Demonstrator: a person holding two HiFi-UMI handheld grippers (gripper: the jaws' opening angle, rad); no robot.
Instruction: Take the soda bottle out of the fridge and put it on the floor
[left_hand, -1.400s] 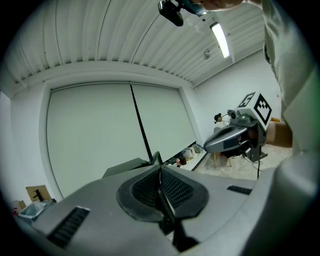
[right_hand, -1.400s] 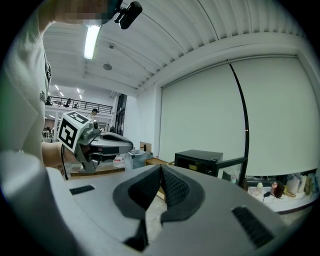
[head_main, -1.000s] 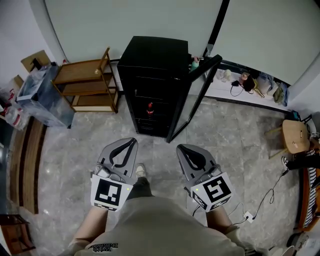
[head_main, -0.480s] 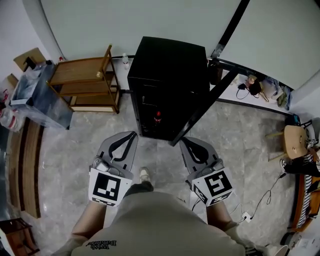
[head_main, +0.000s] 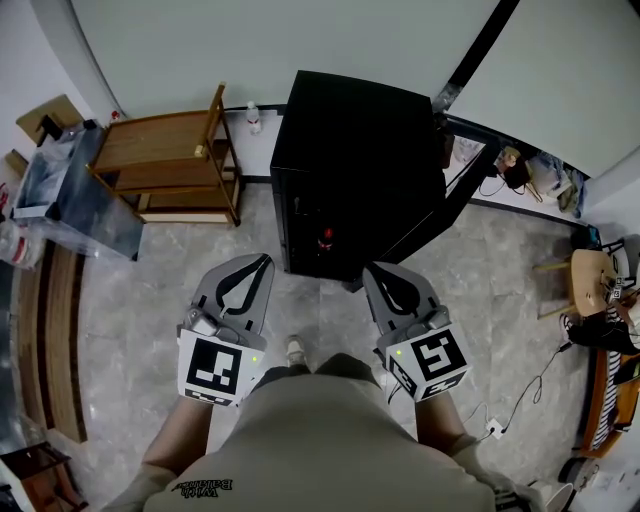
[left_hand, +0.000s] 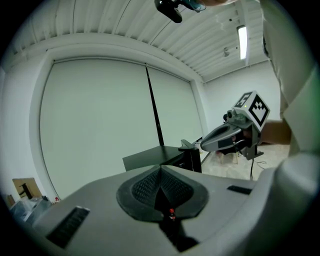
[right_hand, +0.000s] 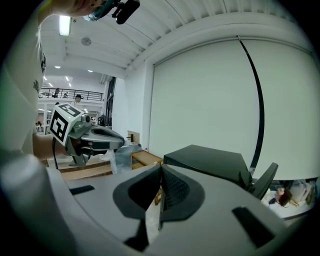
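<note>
Our left tool (head_main: 263, 259) is clenched shut on nothing, its tip aimed at the open fridge (head_main: 360, 130). The soda bottle (head_main: 326, 238) stands upright on a shelf inside, straight ahead and roughly midway between the two tips. Neither is clearly nearer; the right tool (head_main: 372, 268) is likewise clenched and empty.
</note>
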